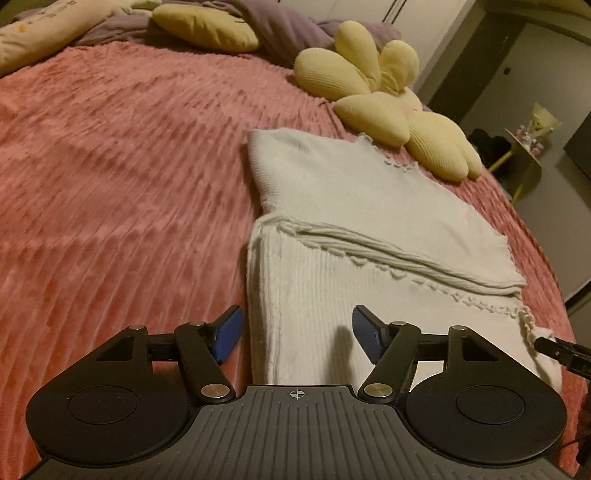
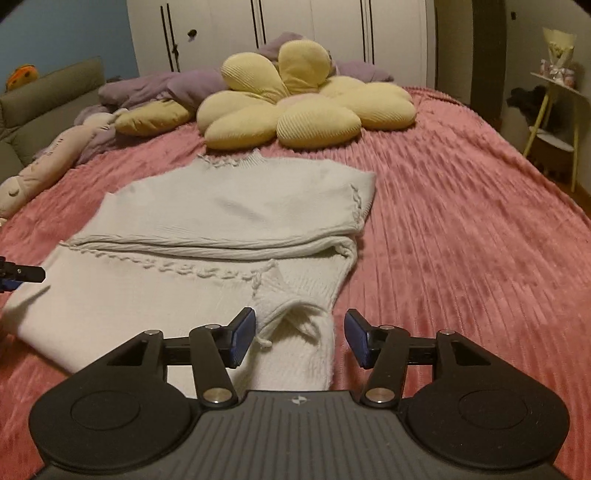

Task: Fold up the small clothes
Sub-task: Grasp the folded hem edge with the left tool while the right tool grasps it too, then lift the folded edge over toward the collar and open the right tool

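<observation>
A cream knit sweater (image 1: 354, 221) lies flat on the pink bedspread (image 1: 122, 177), with one part folded across its middle. My left gripper (image 1: 295, 336) is open, its blue pads straddling the sweater's near left edge just above the cloth. In the right wrist view the sweater (image 2: 229, 218) lies ahead and to the left. My right gripper (image 2: 300, 338) is open over the sweater's near right corner, where a cuff lies bunched. Neither gripper holds cloth. The right gripper's tip (image 1: 561, 350) shows at the left view's right edge.
A yellow flower-shaped cushion (image 2: 303, 99) lies just beyond the sweater. Purple bedding (image 2: 177, 85) and a long pale plush (image 2: 48, 162) lie at the head of the bed. A white wardrobe (image 2: 295, 29) stands behind. A small shelf (image 2: 557, 110) stands to the right of the bed.
</observation>
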Available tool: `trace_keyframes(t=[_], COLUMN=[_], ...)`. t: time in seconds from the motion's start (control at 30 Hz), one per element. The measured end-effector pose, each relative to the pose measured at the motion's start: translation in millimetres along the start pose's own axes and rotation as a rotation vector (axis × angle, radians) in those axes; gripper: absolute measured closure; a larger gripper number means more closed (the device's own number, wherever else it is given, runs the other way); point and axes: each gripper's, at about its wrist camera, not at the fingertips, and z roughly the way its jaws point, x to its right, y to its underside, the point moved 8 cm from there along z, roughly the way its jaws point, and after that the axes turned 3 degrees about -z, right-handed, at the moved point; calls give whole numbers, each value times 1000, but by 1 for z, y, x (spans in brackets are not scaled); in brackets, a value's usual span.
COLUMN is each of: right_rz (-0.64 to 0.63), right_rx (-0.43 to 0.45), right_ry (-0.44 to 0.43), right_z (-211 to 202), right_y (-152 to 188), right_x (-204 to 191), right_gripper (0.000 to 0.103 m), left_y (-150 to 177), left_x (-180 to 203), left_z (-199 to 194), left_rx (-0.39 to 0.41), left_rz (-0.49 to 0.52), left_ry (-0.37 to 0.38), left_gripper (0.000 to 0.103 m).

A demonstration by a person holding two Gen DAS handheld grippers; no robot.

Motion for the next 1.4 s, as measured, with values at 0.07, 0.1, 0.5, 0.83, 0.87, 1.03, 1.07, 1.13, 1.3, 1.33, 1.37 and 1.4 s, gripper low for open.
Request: trace_keyframes(t=[0.07, 0.1, 0.5, 0.83, 0.87, 1.03, 1.07, 1.13, 1.3, 1.33, 1.37, 1.4], right_rz=[31, 31, -35, -22, -32, -97, -106, -115, -110, -112, -112, -99], right_rx=[7, 10, 3, -9, -9, 31, 53, 102, 216, 228, 236, 235], right_ry=[-52, -68, -41, 6, 8, 69, 64, 49, 65, 83, 95, 104], right_z=[1, 2, 16, 26, 26, 14, 8, -4, -12, -5, 2, 13], right_y=[1, 0, -1, -6, -6, -14, -19, -34, -80, -90, -98, -105], right_x=[0, -2, -6, -4, -4, -10, -12, -16, -19, -19, -18, -15], right_gripper=[41, 40, 90, 88, 92, 96, 96, 96, 96, 96, 96, 96], left_y=[-4, -6, -9, -12, -13, -29, -37, -58, -114, -121, -127, -131], left_x=[2, 3, 25, 19, 18, 26, 30, 39, 56, 55, 53, 48], left_z=[5, 6, 10, 30, 30, 10, 3, -14, -30, -24, -14, -1], left_rx=[6, 7, -6, -51, -48, -10, 1, 45, 209, 219, 217, 204], left_rz=[19, 26, 113, 80, 72, 69, 65, 47, 106, 99, 86, 72], left_ry=[-15, -21, 10, -9, -7, 55, 77, 127, 118, 105, 93, 69], left_gripper=[39, 43, 75, 71, 82, 92, 92, 93, 92, 92, 92, 92])
